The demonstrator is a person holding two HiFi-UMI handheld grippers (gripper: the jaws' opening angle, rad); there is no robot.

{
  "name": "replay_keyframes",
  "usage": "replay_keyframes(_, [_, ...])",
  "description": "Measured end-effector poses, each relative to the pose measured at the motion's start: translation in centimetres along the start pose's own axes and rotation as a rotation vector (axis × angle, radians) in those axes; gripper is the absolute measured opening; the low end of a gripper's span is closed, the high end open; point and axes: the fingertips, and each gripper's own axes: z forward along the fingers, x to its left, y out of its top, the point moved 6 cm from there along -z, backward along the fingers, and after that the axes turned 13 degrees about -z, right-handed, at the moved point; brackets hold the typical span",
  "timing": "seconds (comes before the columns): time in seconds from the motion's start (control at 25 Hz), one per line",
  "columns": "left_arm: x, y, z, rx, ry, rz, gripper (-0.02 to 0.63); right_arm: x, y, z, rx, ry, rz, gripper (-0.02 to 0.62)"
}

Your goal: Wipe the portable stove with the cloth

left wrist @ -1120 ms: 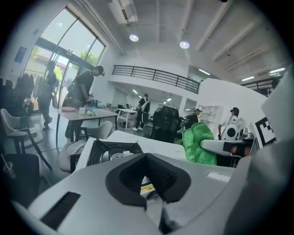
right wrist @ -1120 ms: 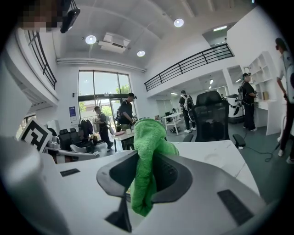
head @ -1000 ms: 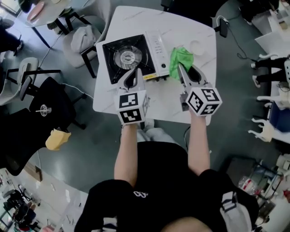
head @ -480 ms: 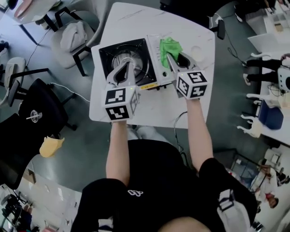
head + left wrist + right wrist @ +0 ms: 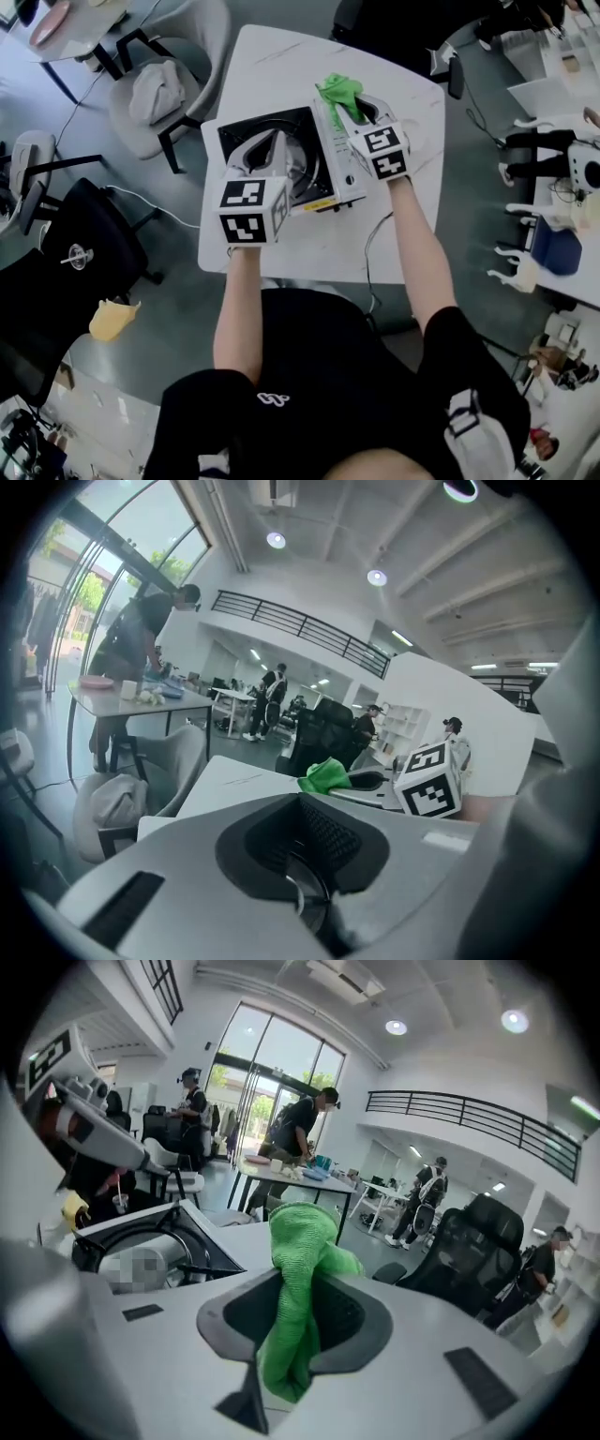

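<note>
The portable stove, black on top with a silver control panel on its right side, sits on a white table. My left gripper is shut, its tips over the burner area; whether it touches the stove I cannot tell. Through its jaws in the left gripper view a metal ring of the stove shows. My right gripper is shut on the green cloth at the far end of the control panel. The cloth hangs bunched between the right gripper's jaws, with the stove to its left.
A grey chair and a black chair stand left of the table. A yellow object lies on the floor. A cable hangs off the table's near edge. Several people and desks are in the room beyond.
The right gripper has carried the cloth from the table right of the stove to the far end of its control panel. The left gripper has moved forward over the burner.
</note>
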Motion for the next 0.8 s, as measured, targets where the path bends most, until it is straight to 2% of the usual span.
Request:
replay_keyframes(0.12, [1.1, 0.6, 0.0, 0.005, 0.010, 0.003, -0.005, 0.0, -0.5, 2.3, 0.070, 0.033, -0.131, 0.078])
replay_keyframes(0.28, [2.8, 0.8, -0.3, 0.014, 0.024, -0.033, -0.005, 0.8, -1.6, 5.0, 0.151, 0.094, -0.308, 0.078])
replay_keyframes(0.44, [3.3, 0.9, -0.7, 0.009, 0.030, -0.051, -0.005, 1.6, -2.2, 5.6, 0.179, 0.106, -0.388, 0.072])
replay_keyframes(0.56, [3.6, 0.4, -0.6, 0.017, 0.041, -0.053, -0.005, 2.3, -1.9, 5.8, 0.209, 0.094, -0.390, 0.067])
replay_keyframes(0.8, [1.5, -1.1, -0.3, 0.032, 0.044, -0.047, -0.005, 3.2, -2.9, 4.0, 0.193, 0.080, -0.269, 0.066])
